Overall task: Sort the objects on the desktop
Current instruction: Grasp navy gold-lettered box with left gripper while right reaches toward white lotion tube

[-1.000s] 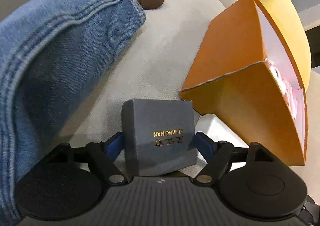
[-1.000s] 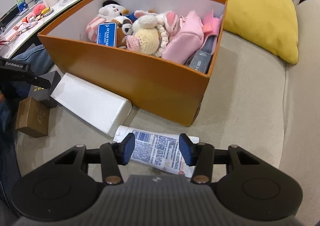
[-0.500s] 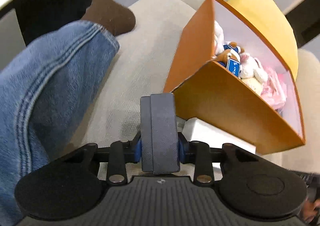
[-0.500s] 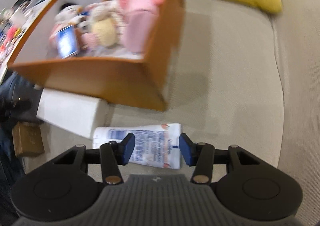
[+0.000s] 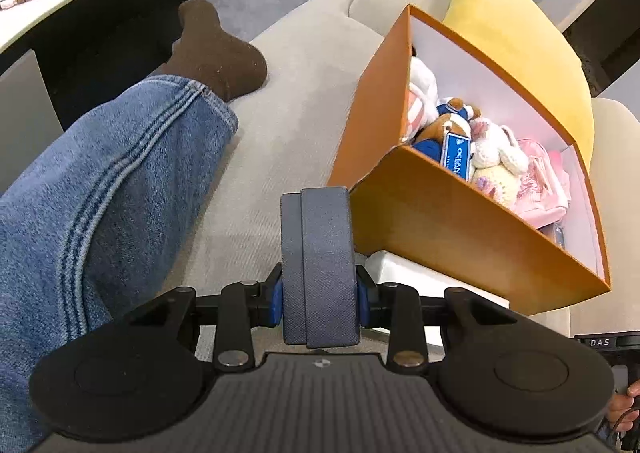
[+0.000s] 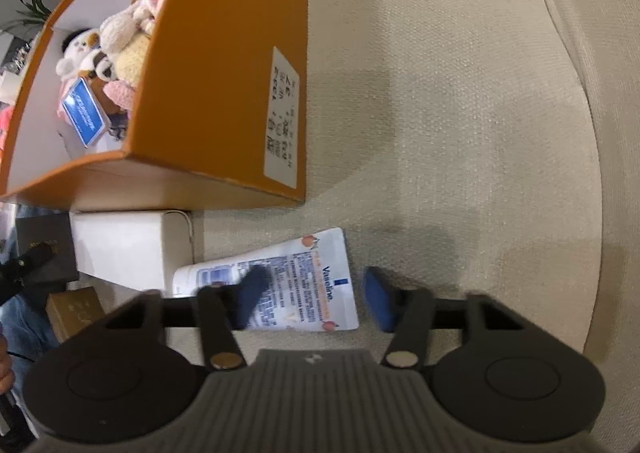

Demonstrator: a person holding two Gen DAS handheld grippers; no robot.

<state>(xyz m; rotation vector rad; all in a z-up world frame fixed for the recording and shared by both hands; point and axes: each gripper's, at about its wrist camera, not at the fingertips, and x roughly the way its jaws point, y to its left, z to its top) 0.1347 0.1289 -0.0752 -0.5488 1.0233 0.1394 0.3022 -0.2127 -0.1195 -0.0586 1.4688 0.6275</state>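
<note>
My left gripper (image 5: 320,297) is shut on a small grey-blue box (image 5: 318,245), held edge-on above the beige sofa seat. To its right stands the orange box (image 5: 460,221) filled with plush toys (image 5: 492,157). In the right wrist view, a white Vaseline tube (image 6: 304,281) lies on the sofa in front of the orange box (image 6: 216,93). My right gripper (image 6: 314,303) hangs low over the tube. Its jaws are closing, with the tube's flat end between them. The right finger stands clear of the tube's edge.
A white carton (image 6: 120,249) lies against the orange box's front, with a small brown box (image 6: 74,307) to its left. A person's leg in jeans (image 5: 100,193) with a brown sock (image 5: 216,53) rests on the sofa. A yellow cushion (image 5: 520,33) sits behind the orange box.
My left gripper shut on the grey-blue box, which had been lying flat, and lifted it, so it now stands edge-on. My right gripper rolled and dropped closer over the tube.
</note>
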